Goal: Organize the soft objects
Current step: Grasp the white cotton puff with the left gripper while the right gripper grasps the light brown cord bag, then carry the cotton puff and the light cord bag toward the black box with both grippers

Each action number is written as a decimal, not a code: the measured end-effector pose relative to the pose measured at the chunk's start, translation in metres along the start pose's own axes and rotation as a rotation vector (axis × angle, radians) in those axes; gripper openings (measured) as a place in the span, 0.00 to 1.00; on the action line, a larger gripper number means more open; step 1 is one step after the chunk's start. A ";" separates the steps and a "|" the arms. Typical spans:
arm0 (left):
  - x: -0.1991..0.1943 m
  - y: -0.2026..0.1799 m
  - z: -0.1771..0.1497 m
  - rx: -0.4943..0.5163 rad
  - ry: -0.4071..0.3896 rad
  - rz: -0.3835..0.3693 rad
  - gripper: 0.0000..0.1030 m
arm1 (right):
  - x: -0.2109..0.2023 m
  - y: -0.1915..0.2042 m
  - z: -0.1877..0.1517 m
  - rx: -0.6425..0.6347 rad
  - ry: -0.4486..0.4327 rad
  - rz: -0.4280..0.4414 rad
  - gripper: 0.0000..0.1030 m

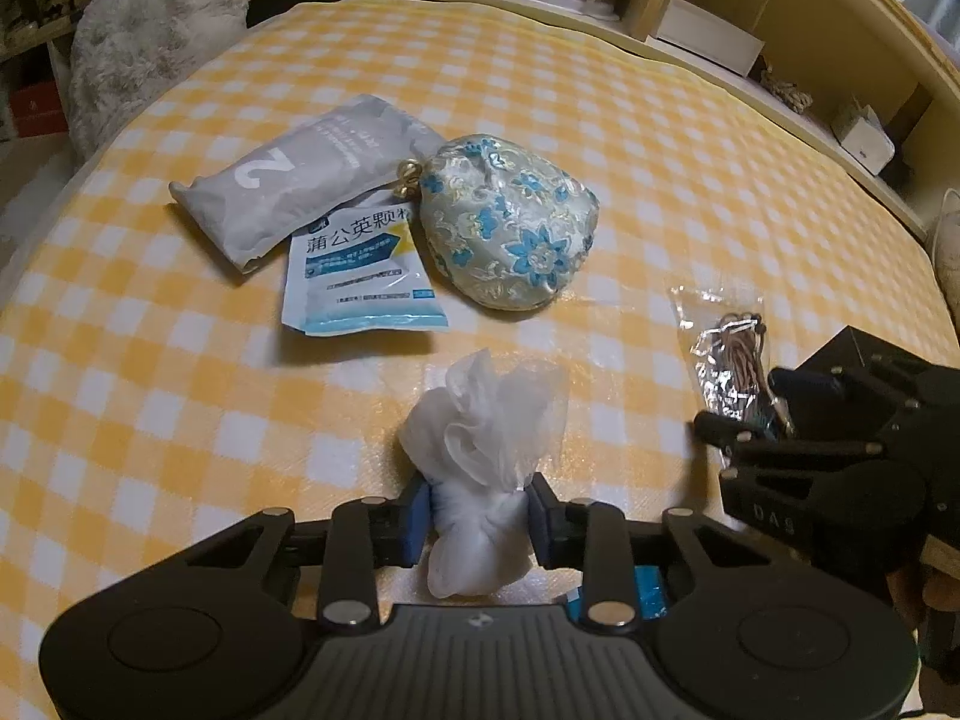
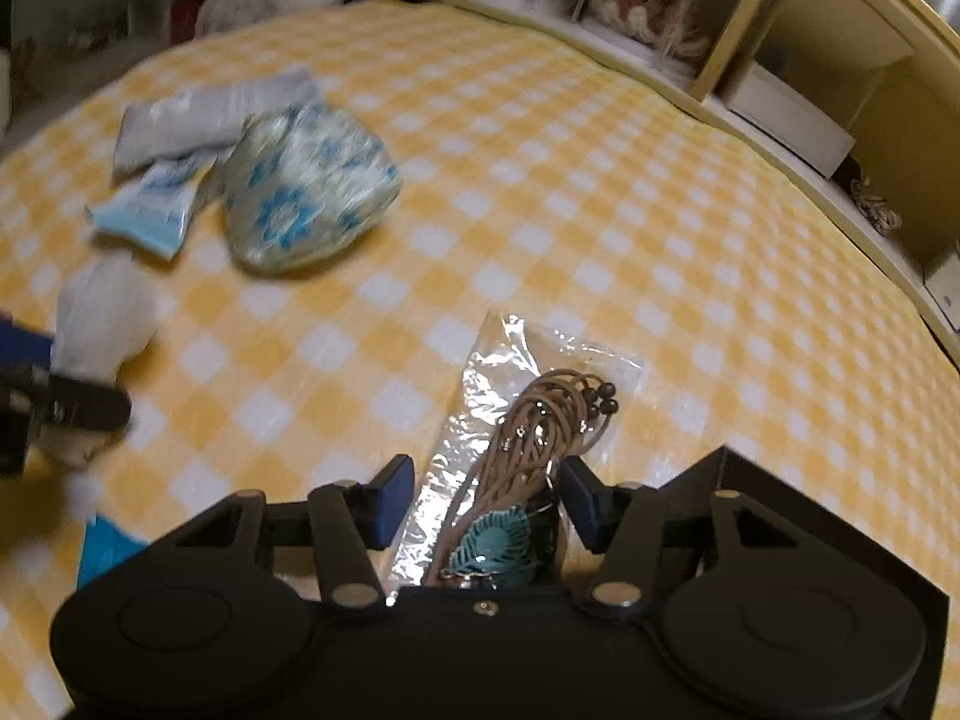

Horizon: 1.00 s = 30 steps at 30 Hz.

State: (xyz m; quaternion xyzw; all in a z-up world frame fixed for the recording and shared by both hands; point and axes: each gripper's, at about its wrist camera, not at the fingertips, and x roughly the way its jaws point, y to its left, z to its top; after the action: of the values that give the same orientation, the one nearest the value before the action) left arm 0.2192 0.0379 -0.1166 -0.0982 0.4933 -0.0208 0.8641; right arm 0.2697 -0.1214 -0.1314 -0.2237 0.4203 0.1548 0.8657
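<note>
My left gripper [image 1: 479, 516] is shut on a white tied plastic bundle [image 1: 486, 450], which rests on the yellow checked tablecloth [image 1: 600, 120]; the bundle also shows in the right wrist view [image 2: 105, 315]. My right gripper [image 2: 489, 501] is open, its pads on either side of a clear crinkly bag of brown cord with a teal pendant [image 2: 522, 438], not pressing it. The same bag [image 1: 723, 348] and right gripper [image 1: 744, 414] show in the left wrist view. A blue floral brocade pouch [image 1: 510, 222], a white-blue sachet [image 1: 360, 276] and a grey packet [image 1: 300, 174] lie together further back.
A fluffy white plush [image 1: 150, 36] sits at the table's far left edge. Shelving with boxes [image 1: 708, 42] runs along the back and right. A black box [image 2: 840, 540] and a blue item [image 2: 102, 552] lie near my grippers.
</note>
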 end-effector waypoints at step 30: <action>-0.009 -0.002 -0.012 0.068 0.016 0.046 0.33 | -0.027 0.012 -0.023 0.209 0.082 0.270 0.67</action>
State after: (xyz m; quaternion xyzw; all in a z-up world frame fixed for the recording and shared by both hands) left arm 0.2040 0.0356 -0.1144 -0.0572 0.5013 -0.0188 0.8632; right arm 0.2333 -0.1253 -0.1255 -0.0800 0.4951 0.2160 0.8378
